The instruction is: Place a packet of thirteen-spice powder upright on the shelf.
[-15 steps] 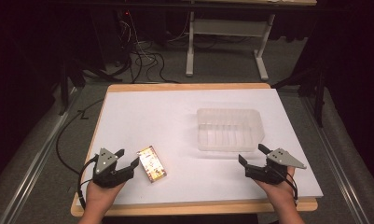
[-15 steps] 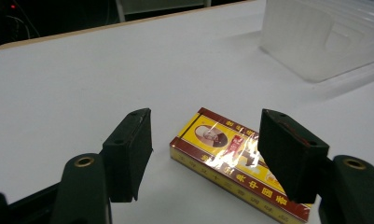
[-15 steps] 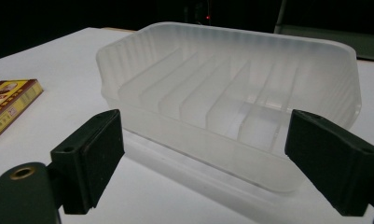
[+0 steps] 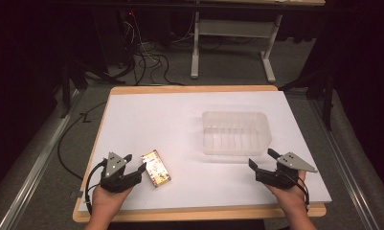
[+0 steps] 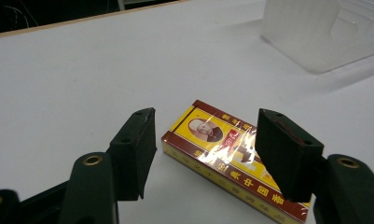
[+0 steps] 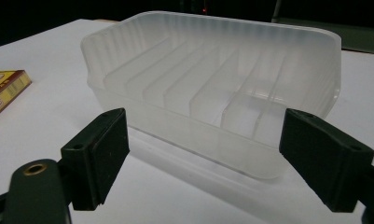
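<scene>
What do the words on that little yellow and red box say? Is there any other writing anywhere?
"中国": two of the red characters along the yellow side edge of the box, seen in the left gripper view; the characters next to them are partly cut off or hidden by glare.
Small characters on the box's top face, near the round portrait: too small and shiny to read.
Clear plastic bin: no writing.
White table cover: no writing.

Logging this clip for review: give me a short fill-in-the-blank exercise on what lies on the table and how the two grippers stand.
1. The flat red-and-yellow box wrapped in clear film lies in front of the ____ gripper.
2. The translucent plastic bin has upright ____ inside.
3. The right gripper, jaws open, holds ____.
4. The white table top has a ____ edge.

Missing words: left; dividers; nothing; wooden
</scene>
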Demonstrator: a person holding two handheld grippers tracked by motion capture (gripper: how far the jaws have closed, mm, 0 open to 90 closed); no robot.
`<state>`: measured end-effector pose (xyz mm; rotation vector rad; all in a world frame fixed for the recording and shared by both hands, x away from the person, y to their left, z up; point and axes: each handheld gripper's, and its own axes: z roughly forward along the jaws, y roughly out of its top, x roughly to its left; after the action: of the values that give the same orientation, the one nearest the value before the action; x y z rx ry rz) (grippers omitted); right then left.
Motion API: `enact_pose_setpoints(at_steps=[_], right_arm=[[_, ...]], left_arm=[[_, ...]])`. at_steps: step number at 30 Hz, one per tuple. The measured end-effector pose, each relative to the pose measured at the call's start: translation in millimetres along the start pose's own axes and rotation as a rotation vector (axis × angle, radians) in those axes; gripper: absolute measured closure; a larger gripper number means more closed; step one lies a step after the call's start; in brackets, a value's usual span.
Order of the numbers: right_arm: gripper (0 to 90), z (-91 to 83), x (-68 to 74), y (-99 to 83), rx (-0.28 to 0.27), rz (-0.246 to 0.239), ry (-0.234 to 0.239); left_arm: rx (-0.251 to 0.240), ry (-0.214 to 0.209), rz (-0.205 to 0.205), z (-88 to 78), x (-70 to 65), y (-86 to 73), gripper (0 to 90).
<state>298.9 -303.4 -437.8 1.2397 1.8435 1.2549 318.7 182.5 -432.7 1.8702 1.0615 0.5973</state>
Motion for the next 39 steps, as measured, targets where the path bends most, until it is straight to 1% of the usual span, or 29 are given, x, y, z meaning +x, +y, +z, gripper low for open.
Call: enact_pose_setpoints(at_steps=[4, 6, 7, 8, 11, 12, 13, 15, 16, 17, 18, 19, 20, 21, 22, 23, 24, 25, 26, 27, 29, 30, 31, 32, 33, 34, 35, 36, 39], right_arm=[[18.1, -0.5, 2.0, 0.4, -0.002, -0.011, 0.001], [22.7, -2.3, 4.0, 0.3, -0.012, -0.028, 0.004], [24.2, -3.2, 4.3, 0.5, -0.017, -0.036, 0.004], [27.0, -3.9, 4.8, 0.7, -0.019, -0.036, 0.005], [30.4, -5.6, 3.7, 2.1, -0.015, -0.026, 0.011], [31.3, -6.3, 2.5, 3.1, -0.008, -0.029, 0.013], [31.3, -6.3, 2.5, 3.1, -0.008, -0.029, 0.013], [30.7, -6.4, 1.6, 3.4, -0.005, -0.038, 0.011], [30.6, -6.2, 1.1, 3.7, -0.003, -0.045, 0.014], [30.9, -5.9, 1.2, 3.8, 0.001, -0.045, 0.017], [30.9, -5.9, 1.2, 3.8, 0.001, -0.045, 0.017], [31.9, -4.9, 1.1, 4.0, 0.002, -0.050, 0.023], [31.9, -4.9, 1.1, 4.0, 0.002, -0.050, 0.023], [32.6, -4.6, 0.9, 4.0, 0.003, -0.046, 0.026], [32.2, -3.3, 1.2, 3.7, 0.010, -0.047, 0.027], [30.7, -2.5, 1.7, 3.4, 0.013, -0.051, 0.022], [28.2, -1.9, 2.3, 3.1, 0.017, -0.057, 0.011], [26.0, -1.2, 2.8, 2.9, 0.019, -0.059, 0.003], [26.0, -1.2, 2.8, 2.9, 0.019, -0.059, 0.003], [26.4, -0.5, 3.4, 2.5, 0.026, -0.058, -0.015], [27.9, -1.3, 5.1, 2.4, 0.026, -0.057, -0.034], [27.9, -1.3, 5.1, 2.4, 0.026, -0.057, -0.034], [28.1, -1.9, 5.4, 2.6, 0.024, -0.058, -0.033], [28.0, -2.3, 5.9, 2.6, 0.019, -0.058, -0.022], [28.0, -2.3, 5.9, 2.6, 0.019, -0.058, -0.022], [27.8, -2.0, 6.1, 2.6, 0.024, -0.055, -0.014], [27.9, -0.7, 6.7, 1.6, 0.034, -0.054, 0.001], [27.9, -0.7, 6.7, 1.6, 0.034, -0.054, 0.001], [28.9, 1.0, 6.2, 0.7, 0.049, -0.051, 0.009]], left_arm=[[0.010, -0.009, -0.006, 0.6, 1.3, -1.1, 38.9], [0.012, -0.011, -0.011, 1.9, 1.5, -2.1, 39.6], [0.014, -0.027, -0.017, 3.2, 2.7, -3.1, 42.2], [0.014, -0.027, -0.017, 3.2, 2.7, -3.1, 44.3], [0.032, -0.053, -0.049, 6.5, 6.3, -4.5, 47.8], [0.056, -0.047, -0.067, 9.9, 8.5, -6.2, 49.7], [0.056, -0.047, -0.067, 9.9, 8.5, -6.2, 50.5], [0.080, -0.017, -0.074, 13.0, 9.4, -7.8, 51.0], [0.108, 0.021, -0.068, 16.9, 9.4, -8.9, 56.4], [0.108, 0.021, -0.068, 16.9, 9.4, -8.9, 58.3], [0.135, 0.036, -0.064, 19.5, 9.3, -9.3, 58.3], [0.174, 0.065, -0.050, 25.9, 9.6, -11.6, 65.8], [0.174, 0.065, -0.050, 25.9, 9.6, -11.6, 68.1], [0.194, 0.077, -0.043, 29.2, 10.3, -12.6, 68.1], [0.215, 0.082, -0.043, 32.5, 11.7, -13.3, 75.0], [0.233, 0.082, -0.052, 39.1, 14.0, -13.9, 78.4], [0.233, 0.082, -0.052, 39.1, 14.0, -13.9, 80.9], [0.257, 0.093, -0.046, 46.7, 14.6, -13.8, 84.0], [0.257, 0.093, -0.046, 46.7, 14.6, -13.8, 86.4], [0.277, 0.095, -0.036, 54.2, 13.6, -13.8, 88.0], [0.291, 0.093, -0.022, 60.1, 10.7, -13.2, 90.0], [0.291, 0.093, -0.022, 60.1, 10.7, -13.2, 90.0], [0.290, 0.094, -0.013, 62.0, 8.7, -12.8, 90.0], [0.291, 0.082, -0.003, 64.0, 4.8, -11.4, 90.0], [0.291, 0.082, -0.003, 64.0, 4.8, -11.4, 90.0], [0.292, 0.075, 0.006, 64.6, 2.2, -11.0, 90.0], [0.294, 0.062, 0.031, 65.4, -4.5, -10.3, 90.0], [0.294, 0.062, 0.031, 65.4, -4.5, -10.3, 90.0], [0.295, 0.047, 0.062, 65.4, -13.9, -9.8, 90.0]])
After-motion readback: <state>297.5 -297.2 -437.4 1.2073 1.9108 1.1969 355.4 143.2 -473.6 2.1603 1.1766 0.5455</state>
